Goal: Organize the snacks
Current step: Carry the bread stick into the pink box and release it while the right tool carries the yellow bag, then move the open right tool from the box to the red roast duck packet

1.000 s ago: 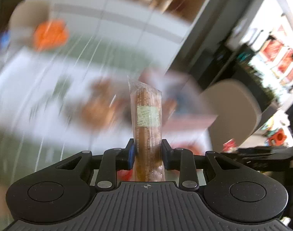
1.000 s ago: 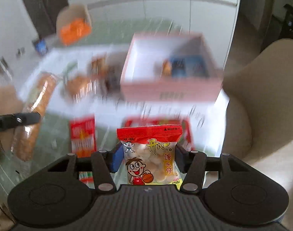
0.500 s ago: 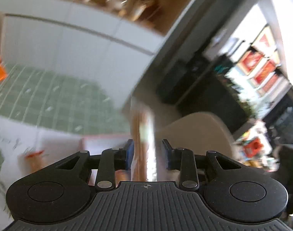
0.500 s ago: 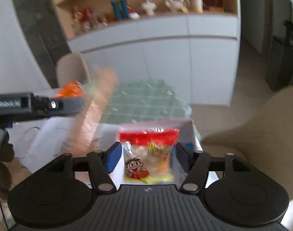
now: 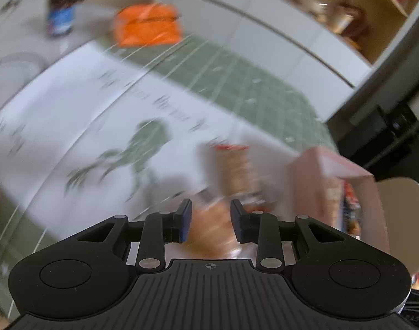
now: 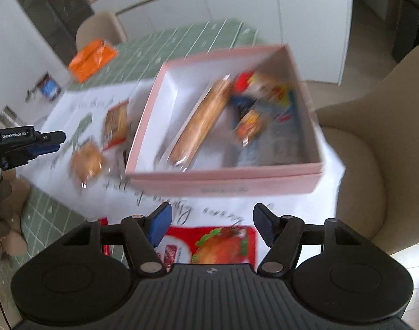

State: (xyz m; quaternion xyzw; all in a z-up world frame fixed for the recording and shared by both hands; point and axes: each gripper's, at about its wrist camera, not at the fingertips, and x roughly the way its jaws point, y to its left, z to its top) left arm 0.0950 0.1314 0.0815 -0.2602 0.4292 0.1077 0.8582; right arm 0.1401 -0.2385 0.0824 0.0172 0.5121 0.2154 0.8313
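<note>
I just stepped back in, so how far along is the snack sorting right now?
Partly done. The open pink cardboard box already holds a long clear-wrapped biscuit sleeve and several blurred colourful packets. Nothing is in hand: the left gripper and right gripper are both open. Left outside: a round brown pastry, an orange-red packet and a red burger-print packet.

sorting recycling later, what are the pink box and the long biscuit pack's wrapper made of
Pink box: likely matte cardboard, with flat stiff walls, crisp edges and a white inside. Long biscuit pack: seemingly clear glossy plastic film, the brown biscuits showing through; blur hides detail.
</note>
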